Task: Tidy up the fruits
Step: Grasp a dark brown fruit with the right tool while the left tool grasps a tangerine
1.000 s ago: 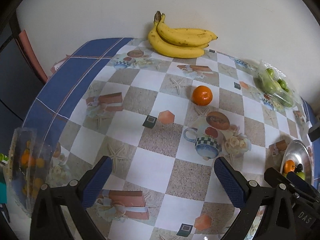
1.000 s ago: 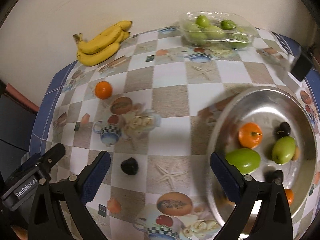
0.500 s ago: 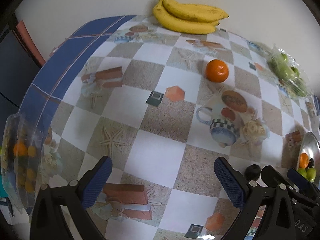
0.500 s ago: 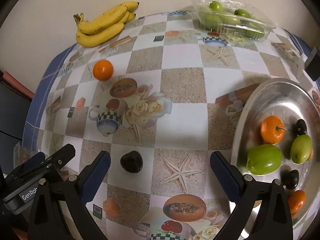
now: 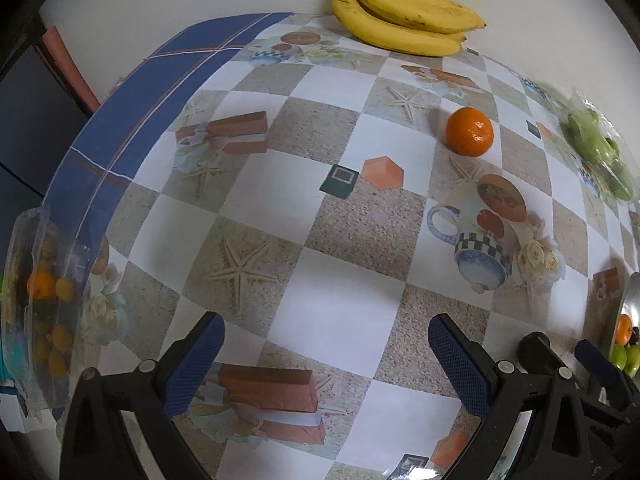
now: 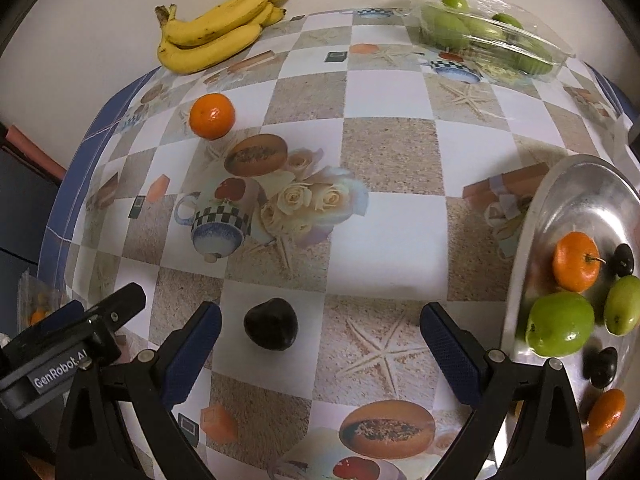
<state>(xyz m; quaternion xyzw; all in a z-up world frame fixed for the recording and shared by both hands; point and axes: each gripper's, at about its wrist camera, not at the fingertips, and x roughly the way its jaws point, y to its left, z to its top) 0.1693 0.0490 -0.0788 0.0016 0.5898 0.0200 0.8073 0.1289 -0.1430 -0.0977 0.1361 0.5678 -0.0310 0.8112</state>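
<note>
A: Your right claw (image 6: 320,340) is spread wide with nothing in it. The small dark, nearly black fruit (image 6: 271,329) sits on the surface between its blue fingers, nearer the left finger and touching neither.

B: And to the right of that?

A: The round silver metal tray (image 6: 576,188) lies just beside your right finger. It holds two orange mandarins, two green fruits and two small dark ones.

B: What about your other hand?

A: Your left claw (image 5: 326,344) is also wide open and empty, over a bare patch of the checkered, picture-printed tablecloth (image 5: 332,312). At its left edge a clear plastic box of small orange and yellow fruits (image 5: 44,304) sits at the rim of the surface.

B: Farther out?

A: A loose orange mandarin (image 6: 212,115) rests alone mid-surface. Beyond it, against the wall, lies the bunch of yellow bananas (image 6: 218,30), and well apart to the right the clear plastic punnet of green fruits (image 6: 486,32).
</note>
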